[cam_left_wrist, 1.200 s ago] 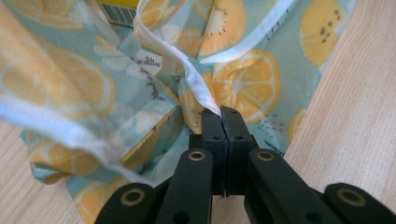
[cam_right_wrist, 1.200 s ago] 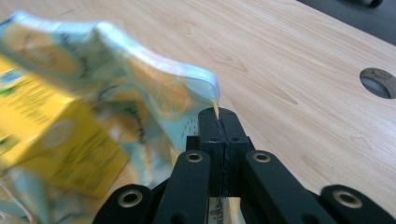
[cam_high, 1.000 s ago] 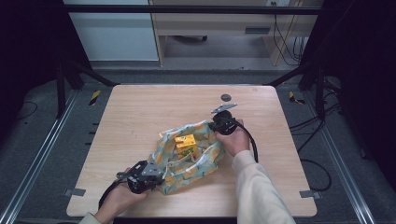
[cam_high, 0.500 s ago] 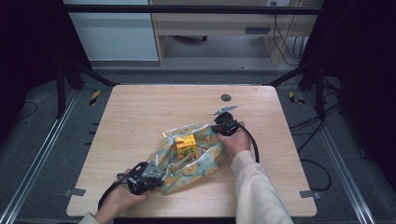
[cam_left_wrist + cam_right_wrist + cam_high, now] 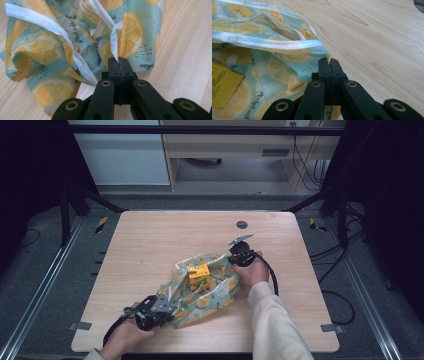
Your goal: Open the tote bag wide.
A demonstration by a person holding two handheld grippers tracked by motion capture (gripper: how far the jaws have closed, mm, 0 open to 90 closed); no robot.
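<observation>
A: What is seen in the high view?

B: A lemon-print cloth [image 5: 210, 287] is seen lying crumpled on the wooden desk [image 5: 150, 240], near its front middle. A small yellow box [image 5: 199, 276] is placed on the cloth, upright. The left hand-held gripper [image 5: 167, 306] is held at the near corner of the cloth, and the right hand-held gripper [image 5: 233, 254] at the far corner. A dark round mark [image 5: 242, 224] is noticed on the desk beyond the right hand-held gripper, well apart from the cloth.

A: And what is shown in the left gripper view?

B: The left hand-held gripper [image 5: 119, 60] is seen with its jaws pressed together, and a white hem [image 5: 113, 41] of the cloth [image 5: 50, 50] is pinched between them. The cloth is gathered in folds just ahead of the jaws, and the bare desk [image 5: 185, 45] is seen beside it.

A: And in the right gripper view?

B: The right hand-held gripper [image 5: 329, 61] is also closed, and a corner of the cloth [image 5: 282, 67] is clamped between its jaws. The white border [image 5: 274, 43] of the cloth is seen running across just above the jaws. A part of the yellow box [image 5: 223, 86] is visible at the left edge, on the cloth. Bare desk [image 5: 374, 37] is seen on the other side.
</observation>
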